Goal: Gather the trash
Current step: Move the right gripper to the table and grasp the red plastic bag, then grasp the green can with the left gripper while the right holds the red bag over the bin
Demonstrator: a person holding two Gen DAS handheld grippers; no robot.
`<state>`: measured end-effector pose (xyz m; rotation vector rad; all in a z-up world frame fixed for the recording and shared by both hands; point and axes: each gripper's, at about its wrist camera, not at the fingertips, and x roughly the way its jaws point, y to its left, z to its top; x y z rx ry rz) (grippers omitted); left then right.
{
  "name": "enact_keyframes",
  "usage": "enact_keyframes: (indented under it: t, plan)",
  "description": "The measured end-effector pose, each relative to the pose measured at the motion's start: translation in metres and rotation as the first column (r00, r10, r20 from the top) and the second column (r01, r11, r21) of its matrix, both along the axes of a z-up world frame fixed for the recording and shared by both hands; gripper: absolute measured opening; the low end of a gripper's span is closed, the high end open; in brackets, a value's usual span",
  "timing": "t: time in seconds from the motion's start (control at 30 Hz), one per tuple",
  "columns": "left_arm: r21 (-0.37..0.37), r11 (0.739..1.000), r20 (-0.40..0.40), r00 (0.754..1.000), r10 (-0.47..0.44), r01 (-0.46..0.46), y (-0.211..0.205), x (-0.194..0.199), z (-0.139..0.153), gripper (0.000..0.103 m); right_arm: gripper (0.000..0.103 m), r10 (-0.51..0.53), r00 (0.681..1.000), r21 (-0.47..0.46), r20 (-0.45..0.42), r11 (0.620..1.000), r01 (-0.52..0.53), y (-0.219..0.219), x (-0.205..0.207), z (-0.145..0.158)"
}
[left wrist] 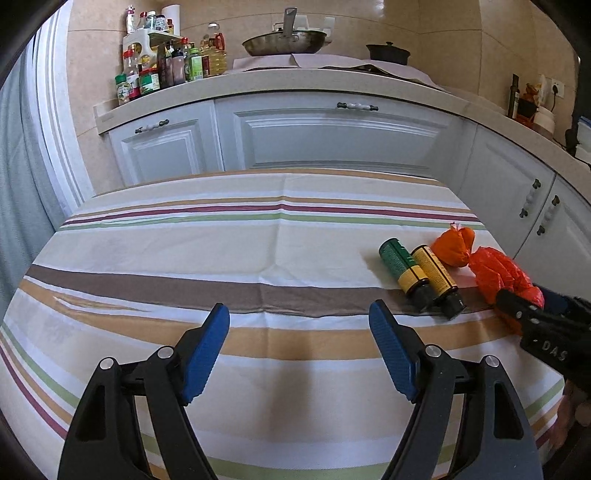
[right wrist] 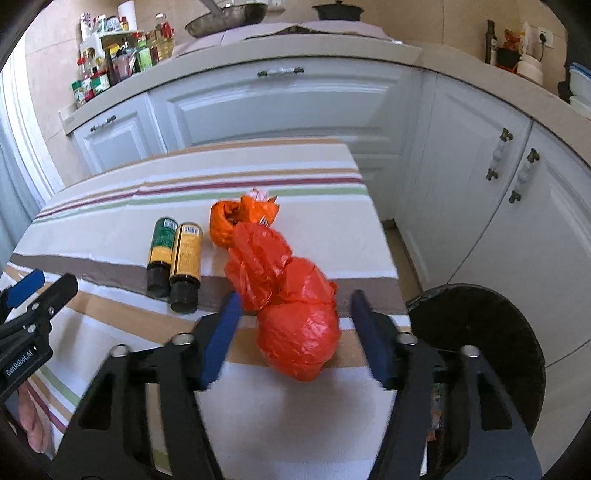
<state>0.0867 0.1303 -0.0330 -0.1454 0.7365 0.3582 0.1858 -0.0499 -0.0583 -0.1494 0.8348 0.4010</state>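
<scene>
Tablecloth (left wrist: 221, 240) striped | cabinets (left wrist: 332, 136) white | left hand-held gripper (left wrist: 299, 354) wide, empty | right hand-held gripper (right wrist: 291, 332) straddling red bag (right wrist: 299, 339), untouched

It was a home kitchen: white cabinets (left wrist: 332, 136) ran under a pale counter (left wrist: 314, 79), with sauce bottles (left wrist: 162, 70) crowded far left, a wok (left wrist: 284, 42) and a dark pot (left wrist: 388, 51) beside tiled walls (left wrist: 424, 26).

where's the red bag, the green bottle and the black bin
red bag (right wrist: 299, 343), right wrist view, on its bulging lower part
green bottle (right wrist: 161, 243), right wrist view, on its label
black bin (right wrist: 491, 339), right wrist view, on its dark interior
</scene>
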Motion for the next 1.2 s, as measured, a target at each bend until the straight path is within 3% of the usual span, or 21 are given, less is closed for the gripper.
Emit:
enact_keyframes:
  t: [0.13, 0.37, 0.6, 0.97, 1.2]
  plan:
    - [-0.004, 1.000, 0.003, 1.000, -0.010, 0.010, -0.003, 0.003, 0.001, 0.075, 0.040, 0.003, 1.000, -0.005, -0.006, 1.000, -0.003, 0.001, -0.001, -0.002]
    - [-0.005, 0.999, 0.006, 0.999, -0.034, 0.034, -0.013, 0.010, 0.002, 0.076, 0.039, -0.008, 0.999, 0.007, 0.037, 1.000, 0.007, -0.008, -0.013, 0.006]
    - [0.005, 0.997, 0.000, 0.997, -0.076, 0.076, -0.029, 0.023, 0.001, 0.076, 0.039, -0.088, 0.992, 0.022, 0.090, 0.996, 0.086, -0.038, -0.016, 0.016]
    - [0.035, 0.994, -0.095, 0.990, -0.099, 0.103, -0.043, 0.060, -0.015, 0.077, 0.039, -0.173, 0.981, 0.053, 0.089, 0.984, 0.168, -0.076, -0.005, 0.014]
    - [0.049, 0.994, -0.121, 0.988, -0.095, 0.101, -0.039, 0.061, -0.019, 0.078, 0.039, -0.172, 0.981, 0.064, 0.086, 0.984, 0.166, -0.081, -0.004, 0.014]
